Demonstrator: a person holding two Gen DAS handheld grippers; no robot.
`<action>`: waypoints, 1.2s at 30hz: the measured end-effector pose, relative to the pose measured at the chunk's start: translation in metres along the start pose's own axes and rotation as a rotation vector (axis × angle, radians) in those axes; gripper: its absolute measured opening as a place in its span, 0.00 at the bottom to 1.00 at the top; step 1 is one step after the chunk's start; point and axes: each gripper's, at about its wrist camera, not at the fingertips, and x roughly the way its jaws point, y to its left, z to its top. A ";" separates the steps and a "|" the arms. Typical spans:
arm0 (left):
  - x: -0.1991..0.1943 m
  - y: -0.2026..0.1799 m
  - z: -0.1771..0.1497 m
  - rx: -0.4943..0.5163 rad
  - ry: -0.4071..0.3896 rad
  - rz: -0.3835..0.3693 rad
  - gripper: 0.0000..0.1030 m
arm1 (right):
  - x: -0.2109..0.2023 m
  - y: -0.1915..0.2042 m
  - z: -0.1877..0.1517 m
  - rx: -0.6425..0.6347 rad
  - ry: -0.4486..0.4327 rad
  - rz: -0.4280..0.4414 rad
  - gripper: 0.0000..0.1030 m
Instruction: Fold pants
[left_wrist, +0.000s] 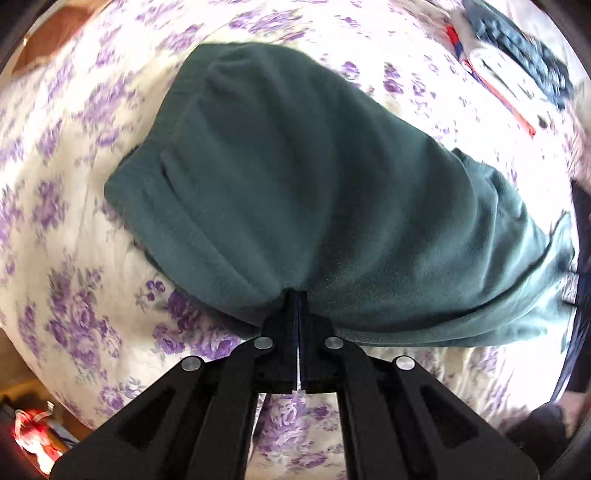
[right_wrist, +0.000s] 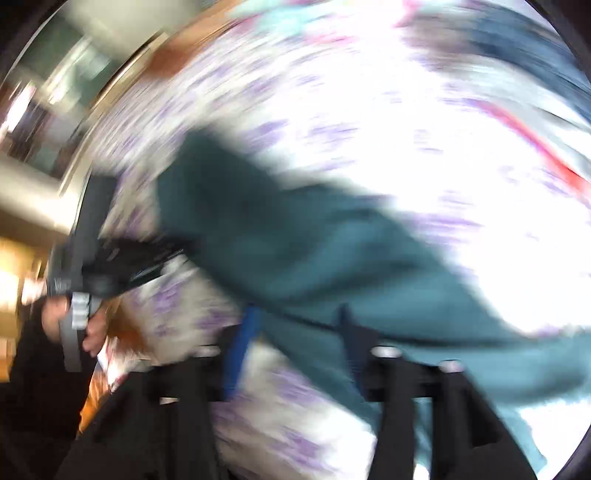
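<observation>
Dark green fleece pants (left_wrist: 295, 184) lie on a bed with a purple floral sheet (left_wrist: 74, 258). My left gripper (left_wrist: 298, 295) is shut on the near edge of the pants, which bunch at its tips and spread away from it. In the blurred right wrist view the pants (right_wrist: 314, 258) stretch across the sheet (right_wrist: 369, 129). My right gripper (right_wrist: 295, 317) is open, its fingers apart; the cloth lies over the right finger (right_wrist: 351, 332), and the blue-padded left finger (right_wrist: 240, 343) is bare. The other gripper and a hand (right_wrist: 85, 295) show at left.
A dark garment and a white item with red and blue trim (left_wrist: 517, 66) lie on the bed at the far right. Wooden floor and red clutter (left_wrist: 29, 435) show beyond the bed's near left edge. Room furniture (right_wrist: 55, 110) is blurred at left.
</observation>
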 end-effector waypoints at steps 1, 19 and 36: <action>0.001 -0.002 0.000 0.006 -0.003 0.006 0.01 | -0.015 -0.035 -0.004 0.085 -0.001 -0.049 0.61; 0.009 -0.041 0.006 0.066 -0.034 0.116 0.00 | -0.034 -0.353 0.000 1.035 0.194 -0.335 0.63; 0.004 0.010 0.011 0.085 -0.002 0.044 0.02 | -0.144 -0.263 -0.105 0.980 -0.140 -0.204 0.03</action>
